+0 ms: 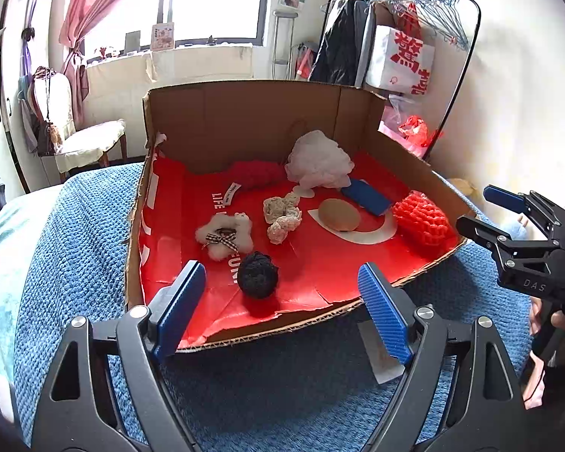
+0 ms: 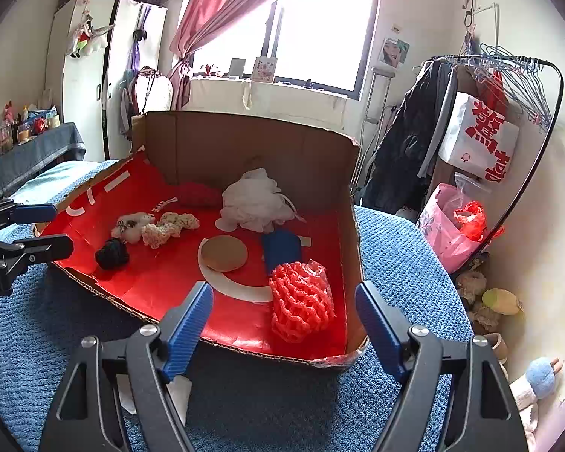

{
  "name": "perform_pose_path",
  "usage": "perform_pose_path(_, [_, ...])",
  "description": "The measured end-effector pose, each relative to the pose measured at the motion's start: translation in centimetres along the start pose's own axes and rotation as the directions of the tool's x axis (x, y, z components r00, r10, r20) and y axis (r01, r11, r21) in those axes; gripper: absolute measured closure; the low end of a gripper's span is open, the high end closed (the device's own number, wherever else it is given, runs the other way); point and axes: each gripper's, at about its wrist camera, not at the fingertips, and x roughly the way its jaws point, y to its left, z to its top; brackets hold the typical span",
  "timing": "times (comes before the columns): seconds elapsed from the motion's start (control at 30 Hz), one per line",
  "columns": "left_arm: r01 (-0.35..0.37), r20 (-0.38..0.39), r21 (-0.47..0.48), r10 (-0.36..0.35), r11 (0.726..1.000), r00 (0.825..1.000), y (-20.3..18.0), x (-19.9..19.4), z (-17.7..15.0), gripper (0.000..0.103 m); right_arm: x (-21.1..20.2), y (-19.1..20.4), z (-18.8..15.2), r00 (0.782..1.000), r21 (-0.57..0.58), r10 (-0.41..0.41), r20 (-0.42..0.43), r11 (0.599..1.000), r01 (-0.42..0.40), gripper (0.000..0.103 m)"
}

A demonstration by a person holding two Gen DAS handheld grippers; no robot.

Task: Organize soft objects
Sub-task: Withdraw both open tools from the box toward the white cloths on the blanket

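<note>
A cardboard box [image 1: 245,113] lined in red lies on a blue blanket and holds several soft items. Nearest my left gripper [image 1: 281,265] is a black woolly ball [image 1: 258,275]; the jaws stand open over the box's front edge with nothing in them. Behind the ball lie a white fluffy star with a checked bow [image 1: 226,235], a cream crocheted piece [image 1: 282,214], a tan round puff [image 1: 339,214], a blue pad [image 1: 365,197], a white mesh pouf [image 1: 318,162] and a red fluffy item [image 1: 254,175]. My right gripper [image 2: 283,286] is open and empty before a red foam net [image 2: 301,305].
The blue blanket [image 1: 282,388] covers the bed around the box. A clothes rack with hangers and bags [image 2: 482,132] stands at the right, with plush toys [image 2: 501,301] on the floor below it. A chair [image 1: 90,143] and a wardrobe [image 2: 94,75] are at the left.
</note>
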Motion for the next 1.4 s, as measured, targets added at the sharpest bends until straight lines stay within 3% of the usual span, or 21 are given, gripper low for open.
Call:
perform_pose_path(0.1, [-0.001, 0.022, -0.013, 0.001, 1.000, 1.000, -0.4, -1.1, -0.3, 0.015, -1.5, -0.2, -0.3, 0.999, 0.033, 0.014, 0.032, 0.999, -0.015, 0.009])
perform_pose_path(0.3, [-0.012, 0.080, -0.023, 0.014, 1.000, 0.997, -1.3, -3.4, -1.4, 0.013, -5.0, 0.1, -0.9, 0.994, 0.072, 0.029, 0.106, 0.997, -0.037, 0.001])
perform_pose_path(0.57, [-0.013, 0.141, -0.030, 0.017, 0.999, 0.990, -2.7, -5.7, -3.1, 0.007, -8.6, 1.4, -2.9, 0.983, 0.089, 0.012, 0.181, 0.996, -0.028, 0.000])
perform_pose_path(0.77, [-0.030, 0.158, -0.037, 0.036, 0.999, 0.987, -3.9, -6.6, -4.7, 0.007, -9.2, 1.8, -4.9, 0.985, 0.122, 0.027, 0.171, 0.991, -0.049, 0.000])
perform_pose_path(1.07, [-0.110, 0.183, -0.035, 0.114, 0.993, 0.976, -5.4, -6.7, -7.9, 0.007, -9.2, 3.4, -8.1, 0.984, 0.127, -0.028, 0.179, 0.992, 0.006, 0.000])
perform_pose_path(1.4, [-0.138, 0.162, -0.045, 0.143, 0.989, 0.976, -5.9, -5.9, -10.9, 0.007, -7.3, 4.2, -10.8, 0.994, 0.146, -0.014, 0.111, 0.989, -0.002, 0.000])
